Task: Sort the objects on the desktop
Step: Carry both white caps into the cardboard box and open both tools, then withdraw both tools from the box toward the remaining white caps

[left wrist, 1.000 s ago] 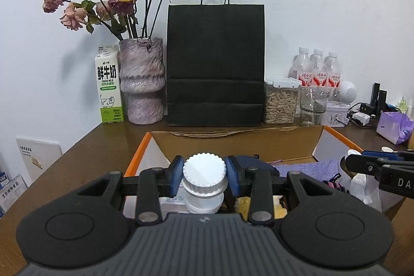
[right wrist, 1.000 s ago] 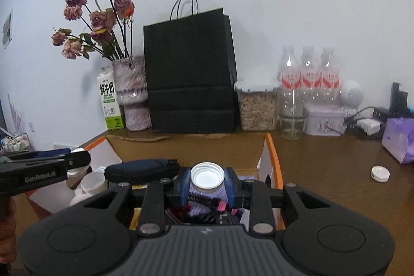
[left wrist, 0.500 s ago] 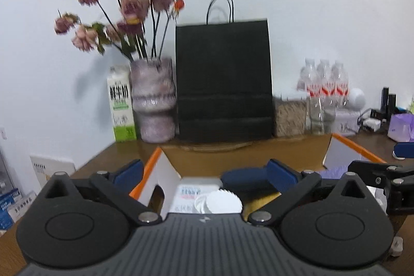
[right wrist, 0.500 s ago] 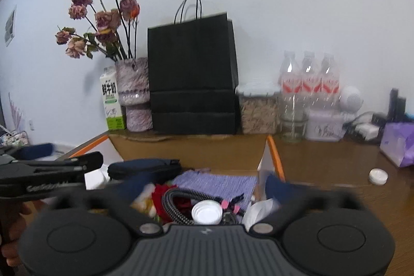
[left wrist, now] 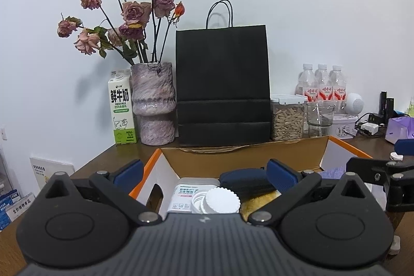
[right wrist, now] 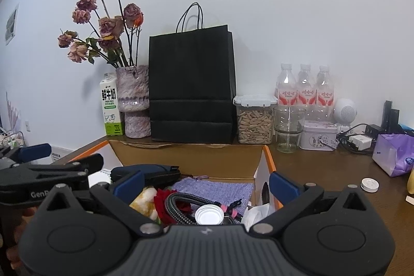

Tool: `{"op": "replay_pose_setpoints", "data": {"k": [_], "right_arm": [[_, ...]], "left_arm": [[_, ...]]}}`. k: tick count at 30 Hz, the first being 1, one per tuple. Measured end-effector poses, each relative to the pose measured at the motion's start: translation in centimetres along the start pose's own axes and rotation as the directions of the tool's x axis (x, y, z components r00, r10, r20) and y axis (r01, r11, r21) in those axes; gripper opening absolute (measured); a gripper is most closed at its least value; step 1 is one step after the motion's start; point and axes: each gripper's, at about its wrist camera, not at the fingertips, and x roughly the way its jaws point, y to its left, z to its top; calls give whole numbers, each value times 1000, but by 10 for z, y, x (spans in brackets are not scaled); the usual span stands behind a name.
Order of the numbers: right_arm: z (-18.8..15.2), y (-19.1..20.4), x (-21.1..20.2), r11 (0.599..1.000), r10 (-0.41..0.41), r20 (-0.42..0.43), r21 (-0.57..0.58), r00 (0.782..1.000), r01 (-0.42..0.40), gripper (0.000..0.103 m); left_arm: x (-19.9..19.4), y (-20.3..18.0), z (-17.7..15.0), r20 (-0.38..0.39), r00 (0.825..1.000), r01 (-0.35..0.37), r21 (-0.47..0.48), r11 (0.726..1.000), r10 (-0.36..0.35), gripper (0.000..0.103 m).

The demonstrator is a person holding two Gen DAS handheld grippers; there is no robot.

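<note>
- Two grippers hover over the cardboard box (left wrist: 240, 159), both with jaws spread wide and nothing between the blue pads.
- Left gripper (left wrist: 204, 173): below its gap lies a white ribbed cap (left wrist: 222, 201) inside the box, just beside a white open-mouthed jar (left wrist: 198, 202) and a white packet with printed label (left wrist: 189, 191); a dark blue pouch (left wrist: 245, 181) lies just beyond, near the right pad.
- Right gripper (right wrist: 205, 184): below its gap a small white lid (right wrist: 209, 214) rests on a coiled braided cable (right wrist: 178, 206), with a red item (right wrist: 161, 198) to the left and a purple woven cloth (right wrist: 214, 189) farther back.
- Far side of the desk (right wrist: 323, 167): a black paper bag (left wrist: 222, 87), a vase of dried roses (left wrist: 154, 102), a milk carton (left wrist: 121, 107), a clear container of seeds (left wrist: 287, 118) and three water bottles (left wrist: 322, 84).
- On the right of the desk lies another small white cap (right wrist: 369, 184), well apart from the box.
</note>
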Motion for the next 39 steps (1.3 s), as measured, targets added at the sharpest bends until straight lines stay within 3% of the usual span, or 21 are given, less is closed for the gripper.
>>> {"op": "replay_pose_setpoints", "data": {"k": [19,31,39], "right_arm": [[-3,10,-17,997,4,37,-75,999,-1,103],[-26,9,-35,991,-21,45,-129,999,26,103],[-40,5,-57,989,-52,51,-133,997,58,103]], "left_arm": [[-13,2,-7,42,999,-2,-18,1000,2,103],[-42,10,-19,61,998,-30,-27,999,31,103],[-58,13,-27,31,999,-40,-32,999,41,103]]}}
